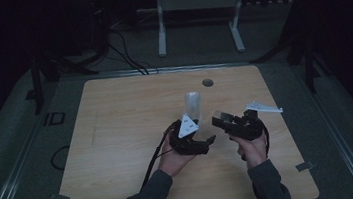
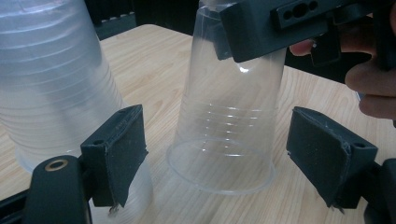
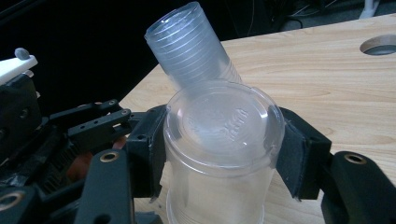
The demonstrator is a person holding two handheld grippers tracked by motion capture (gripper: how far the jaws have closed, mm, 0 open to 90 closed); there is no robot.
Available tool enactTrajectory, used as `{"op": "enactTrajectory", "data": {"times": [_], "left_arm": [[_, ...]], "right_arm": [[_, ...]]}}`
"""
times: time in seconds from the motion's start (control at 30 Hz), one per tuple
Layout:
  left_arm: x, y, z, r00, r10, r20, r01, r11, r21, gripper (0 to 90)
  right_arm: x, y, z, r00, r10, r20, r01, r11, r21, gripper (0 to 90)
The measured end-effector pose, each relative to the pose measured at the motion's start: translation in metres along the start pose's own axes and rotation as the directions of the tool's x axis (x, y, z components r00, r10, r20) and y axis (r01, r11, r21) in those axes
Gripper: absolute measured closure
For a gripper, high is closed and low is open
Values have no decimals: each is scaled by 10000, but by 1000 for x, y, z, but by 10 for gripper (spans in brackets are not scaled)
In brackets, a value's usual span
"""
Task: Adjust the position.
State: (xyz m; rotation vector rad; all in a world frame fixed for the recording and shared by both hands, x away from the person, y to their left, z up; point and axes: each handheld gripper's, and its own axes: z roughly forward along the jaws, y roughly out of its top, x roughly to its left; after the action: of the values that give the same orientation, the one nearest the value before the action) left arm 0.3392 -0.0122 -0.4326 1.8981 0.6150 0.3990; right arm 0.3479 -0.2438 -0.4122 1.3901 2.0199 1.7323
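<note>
A single clear plastic cup (image 3: 224, 135) stands upside down on the wooden table (image 1: 118, 136). My right gripper (image 3: 224, 149) is shut on it just below its upturned base. In the left gripper view the same cup (image 2: 224, 126) stands between the pads of my left gripper (image 2: 224, 151), which is open, with a gap on each side near the rim. The right gripper (image 2: 261, 32) clamps the cup's top there. A tall stack of clear cups (image 2: 46, 79), also upside down, stands just beside the left jaw. In the high view the stack (image 1: 193, 105) rises behind both grippers.
A round cable hole (image 1: 207, 82) lies in the table's far side. A pale metal frame (image 1: 199, 6) and floor cables (image 1: 124, 55) stand beyond the far edge. Both of the person's hands hold the grippers close together right of the table's centre.
</note>
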Motion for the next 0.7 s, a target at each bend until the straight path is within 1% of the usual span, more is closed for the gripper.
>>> {"op": "enactTrajectory", "data": {"times": [0.23, 0.43, 0.6, 0.7], "left_arm": [[-2, 0, 5, 10000, -16, 56, 17, 10000, -35, 197], [-3, -1, 8, 10000, -4, 49, 4, 10000, 22, 197], [-3, -1, 10, 10000, -11, 66, 10, 10000, 64, 199], [-3, -2, 11, 10000, -53, 74, 52, 9999, 100, 205]], "right_arm": [[0, 0, 0, 9986, 322, -408, -325, 9994, -74, 409], [1, 0, 0, 9977, 401, -548, -407, 9991, -102, 409], [1, 0, 1, 9952, 593, -782, -605, 9981, -137, 409], [1, 0, 1, 9947, 625, -812, -642, 9978, -183, 409]]}}
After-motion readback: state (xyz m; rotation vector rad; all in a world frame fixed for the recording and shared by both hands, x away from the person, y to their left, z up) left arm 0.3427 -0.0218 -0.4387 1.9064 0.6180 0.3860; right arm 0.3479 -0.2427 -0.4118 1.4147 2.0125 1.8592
